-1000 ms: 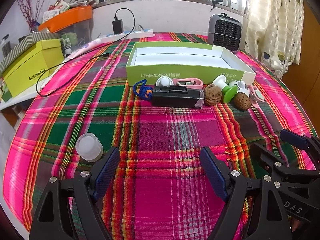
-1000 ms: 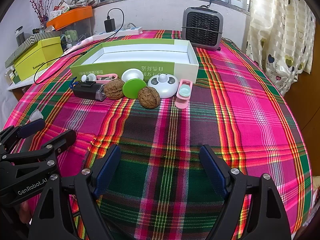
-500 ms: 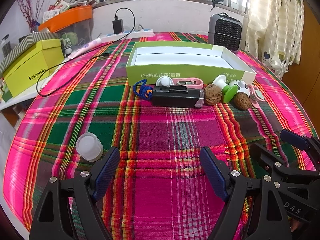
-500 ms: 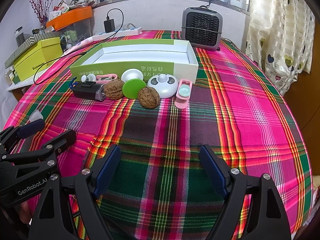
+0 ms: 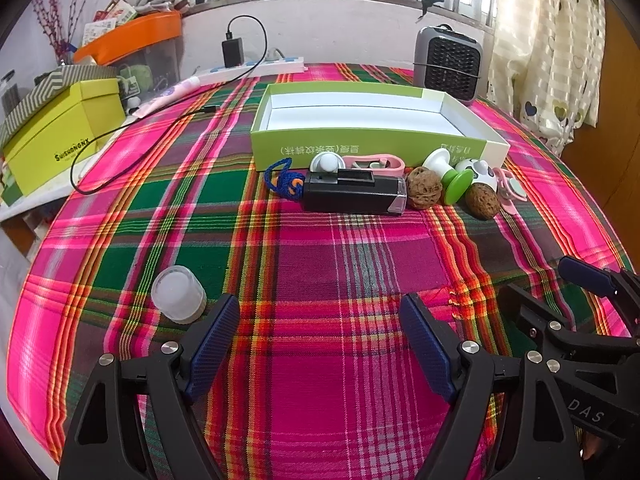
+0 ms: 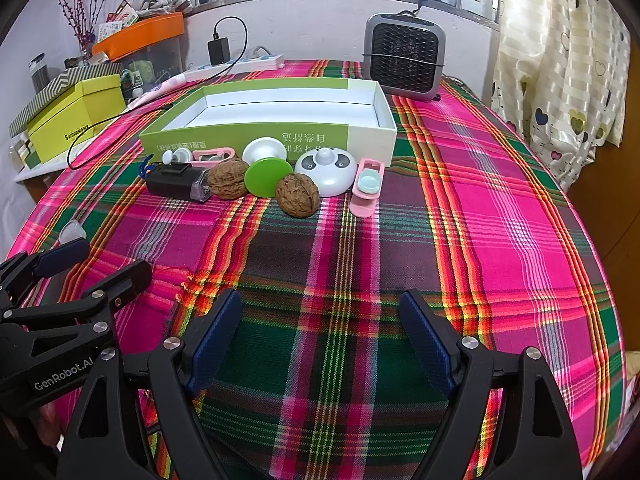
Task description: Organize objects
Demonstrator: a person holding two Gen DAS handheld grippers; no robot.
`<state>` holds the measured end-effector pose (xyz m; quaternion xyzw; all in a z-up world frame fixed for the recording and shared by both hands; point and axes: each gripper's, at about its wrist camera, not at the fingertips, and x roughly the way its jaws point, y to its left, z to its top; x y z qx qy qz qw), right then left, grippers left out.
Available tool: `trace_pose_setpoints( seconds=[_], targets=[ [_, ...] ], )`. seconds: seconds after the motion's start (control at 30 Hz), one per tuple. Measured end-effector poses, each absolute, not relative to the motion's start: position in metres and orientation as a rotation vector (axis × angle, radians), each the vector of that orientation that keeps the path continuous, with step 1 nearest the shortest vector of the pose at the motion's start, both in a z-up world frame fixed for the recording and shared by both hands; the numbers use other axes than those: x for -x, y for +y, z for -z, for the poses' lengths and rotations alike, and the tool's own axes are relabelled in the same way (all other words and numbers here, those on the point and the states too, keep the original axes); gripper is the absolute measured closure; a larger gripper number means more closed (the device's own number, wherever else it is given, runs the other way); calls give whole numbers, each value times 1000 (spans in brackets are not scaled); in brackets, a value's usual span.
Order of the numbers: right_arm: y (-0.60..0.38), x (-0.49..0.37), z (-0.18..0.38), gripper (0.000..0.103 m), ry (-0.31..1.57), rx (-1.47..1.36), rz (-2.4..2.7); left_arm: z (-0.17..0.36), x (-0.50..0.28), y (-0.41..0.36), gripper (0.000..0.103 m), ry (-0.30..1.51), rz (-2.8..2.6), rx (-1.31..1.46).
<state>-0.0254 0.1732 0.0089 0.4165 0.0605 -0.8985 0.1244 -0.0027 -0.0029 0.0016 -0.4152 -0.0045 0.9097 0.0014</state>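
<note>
An open green box [image 5: 372, 145] [image 6: 264, 136] with a white inside stands mid-table. In a row before it lie a black device [image 5: 352, 197] [image 6: 176, 185] with a blue cord [image 5: 282, 178], two walnuts [image 5: 424, 193] [image 6: 297, 199], a green-and-white knob [image 5: 454, 179] [image 6: 267, 176], a white panda-faced disc [image 6: 326, 168], and pink clips [image 5: 376, 163] [image 6: 367, 189]. A white cap [image 5: 179, 294] stands just left of my left gripper [image 5: 320, 340]. Both the left gripper and the right gripper [image 6: 320, 340] are open and empty, low over the near cloth.
A plaid cloth [image 5: 320, 264] covers the table. A grey heater [image 6: 404, 60] stands at the back. A yellow-green box [image 5: 60, 136], an orange-lidded bin [image 5: 136, 52], a power strip [image 5: 256, 68] and a black cable [image 5: 132, 136] lie at the left. Curtains [image 6: 560, 60] hang right.
</note>
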Motion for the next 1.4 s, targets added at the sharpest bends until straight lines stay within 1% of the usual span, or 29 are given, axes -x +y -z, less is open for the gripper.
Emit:
trace_pose_setpoints(
  seconds=[0.4,0.5,0.6,0.9,1.07,1.2,1.4],
  targets=[
    [175,27,-8,22,177,-1213,2611,-1,0,-3,22,-6,-2847,1294],
    [175,27,-8,22,179,-1214,2606,-2,-2,-4,23,-10,-2836,1290],
    [175,27,-9,22,178,-1215,2594,-4,-6,-8,28,2,-2833,1278],
    [182,28,-13,22,141,-1185,2581,-21,-24,-37,29,1,-2891,1199],
    [183,31,-15,22,127,-1177,2577,-25,-27,-56,29,-31,-2907,1155],
    [181,31,-18,22,120,-1162,2571,-18,-19,-71,29,-109,-2890,1179],
    [177,33,-19,22,118,-1158,2556,-10,-12,-79,29,-146,-2895,1217]
  ],
)
